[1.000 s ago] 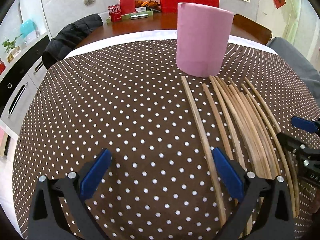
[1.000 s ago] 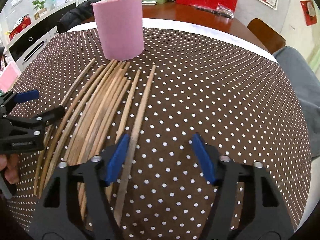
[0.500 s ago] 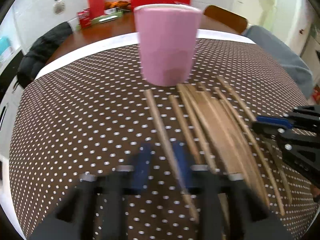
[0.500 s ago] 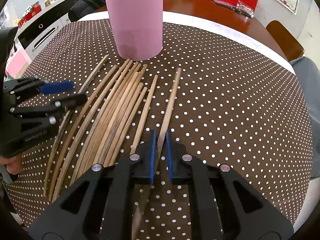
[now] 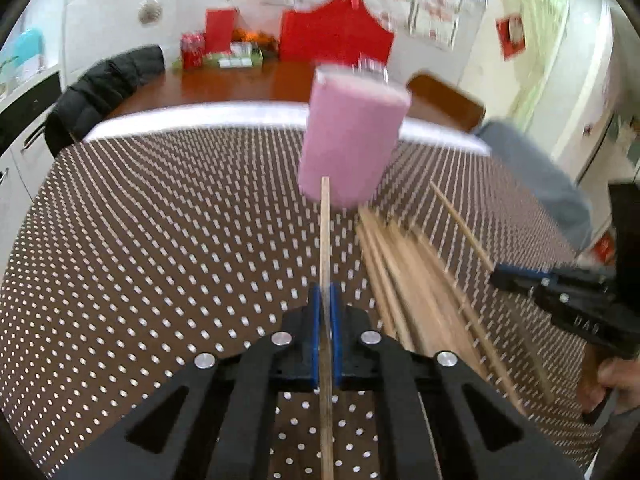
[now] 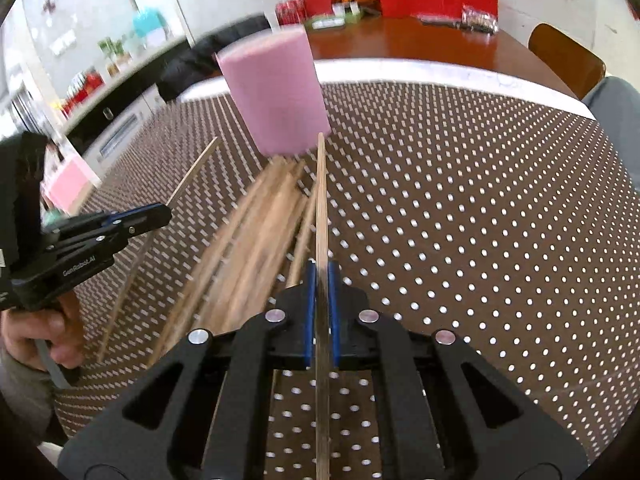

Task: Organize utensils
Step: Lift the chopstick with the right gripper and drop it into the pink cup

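A tall pink cup (image 5: 352, 140) stands on the dotted brown tablecloth (image 5: 160, 240); it also shows in the right wrist view (image 6: 276, 100). Several wooden chopsticks (image 5: 404, 268) lie in a row in front of it, also in the right wrist view (image 6: 256, 240). My left gripper (image 5: 325, 296) is shut on one chopstick (image 5: 325, 224), lifted and pointing at the cup. My right gripper (image 6: 321, 276) is shut on another chopstick (image 6: 320, 200), also lifted and pointing toward the cup. Each gripper shows in the other's view, the right one (image 5: 560, 292) and the left one (image 6: 100, 232).
Behind the cloth is a wooden table top (image 6: 400, 40) with red boxes (image 5: 336, 36) and cans. A dark jacket (image 5: 104, 88) hangs on a chair at the far left. A brown chair back (image 6: 568, 60) stands at the far right. White cabinets (image 6: 112, 136) are on the left.
Both grippers went from open to shut, each on one chopstick at an edge of the row. Both chopsticks are now lifted off the cloth, and the views tilt up toward the cup.
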